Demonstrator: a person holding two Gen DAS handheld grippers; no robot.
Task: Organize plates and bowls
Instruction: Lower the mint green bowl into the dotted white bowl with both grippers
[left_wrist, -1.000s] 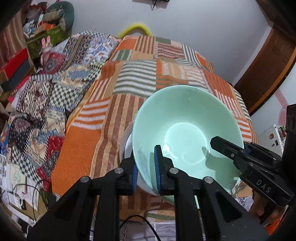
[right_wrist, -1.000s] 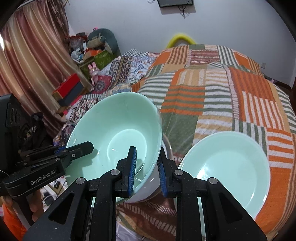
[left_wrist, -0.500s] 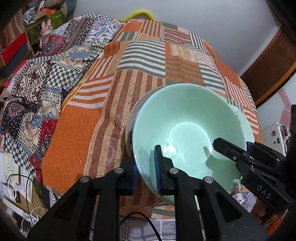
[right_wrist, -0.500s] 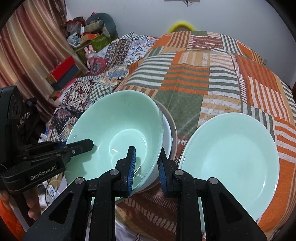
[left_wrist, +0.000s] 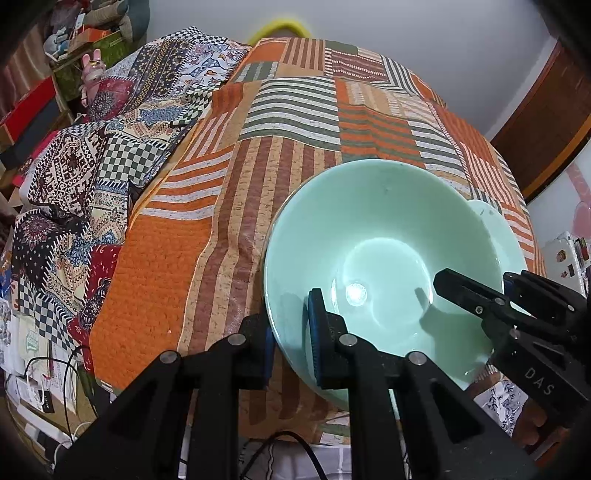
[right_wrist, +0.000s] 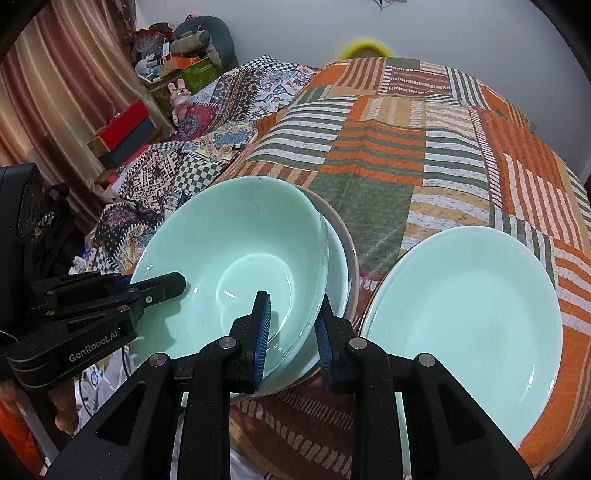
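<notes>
- Holding one mint-green bowl (right_wrist: 236, 258) by its rim, both grippers are pinched nearly shut on it, one on each side.
- The left gripper (left_wrist: 290, 339) has one pad inside the bowl and one outside, clamped on the thin wall at the side nearest the bed's front edge.
- The right gripper (right_wrist: 291, 332) grips the same way on the other side of the rim.
- That bowl sits tilted inside a white bowl (right_wrist: 338, 258), which sits in a grey one (right_wrist: 352, 254), so they make a little stack.
- The stack is near the front edge of the bed, on the striped patchwork bedspread (right_wrist: 388, 155).
- A mint-green plate (right_wrist: 465, 317) lies just beside the stack, toward the bed's front right corner.
- The bowl looks like glass or china: hard, smooth and shiny, so I think it could slip out of the pads.
- It would likely crack if it banged on the bowls under it, though the bed itself is soft.
- The rim seems the only good place to grab, and two holds across from each other should keep it steady.
- It looks a bit heavy for one pinch alone.
</notes>
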